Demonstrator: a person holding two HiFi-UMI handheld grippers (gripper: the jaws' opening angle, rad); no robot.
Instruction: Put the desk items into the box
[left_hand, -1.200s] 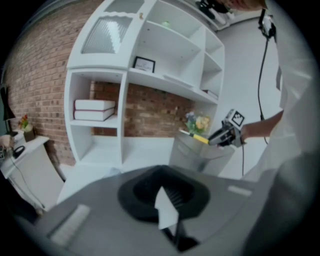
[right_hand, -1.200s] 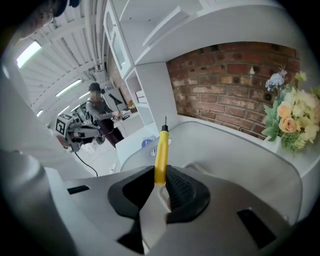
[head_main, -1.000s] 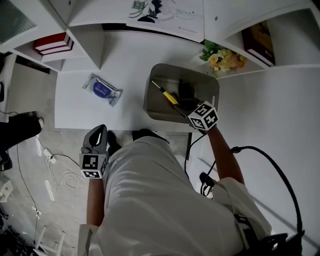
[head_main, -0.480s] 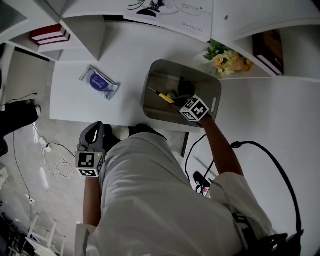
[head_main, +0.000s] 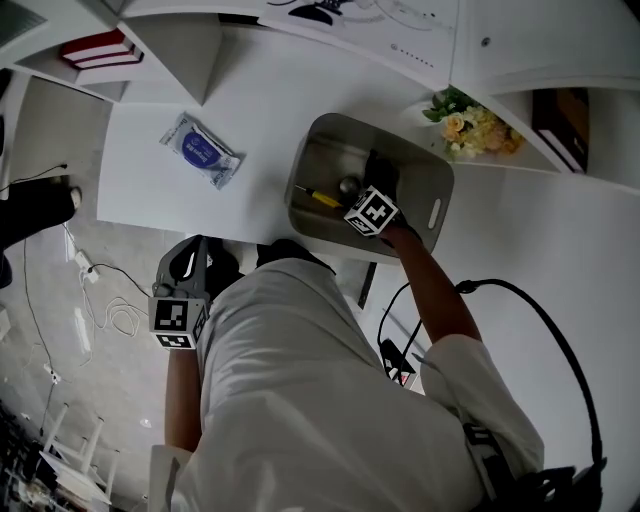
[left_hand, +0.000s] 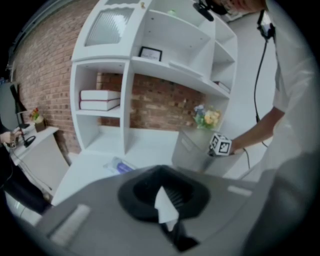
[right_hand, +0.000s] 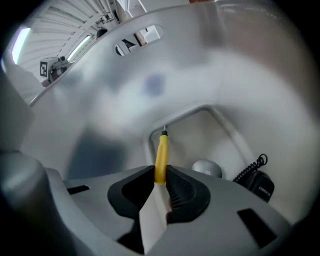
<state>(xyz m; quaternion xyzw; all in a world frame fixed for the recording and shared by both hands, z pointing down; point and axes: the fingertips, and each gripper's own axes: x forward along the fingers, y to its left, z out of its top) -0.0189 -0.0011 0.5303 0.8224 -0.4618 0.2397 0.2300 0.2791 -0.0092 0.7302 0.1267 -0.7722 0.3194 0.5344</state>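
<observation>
The grey box (head_main: 432, 180) stands on the white desk (head_main: 260, 110), right of centre. My right gripper (head_main: 358, 206) reaches down inside it, shut on a yellow screwdriver (right_hand: 161, 152) whose tip points at the box floor. On that floor lie a round grey item (right_hand: 207, 168) and a black adapter with a coiled cord (right_hand: 257, 184). A blue packet (head_main: 203, 152) lies on the desk to the left. My left gripper (head_main: 190, 265) hangs below the desk's near edge, its jaws together with nothing between them (left_hand: 162, 189).
White shelving holds red books (head_main: 100, 48) at the back left, with a flower bunch (head_main: 470, 128) and a dark book (head_main: 562, 115) to the right. Cables (head_main: 100, 310) lie on the floor at the left. A black cord (head_main: 520, 300) runs along my right arm.
My right gripper has sunk from above the box rim down into the box, carrying the screwdriver. The left gripper has hardly moved.
</observation>
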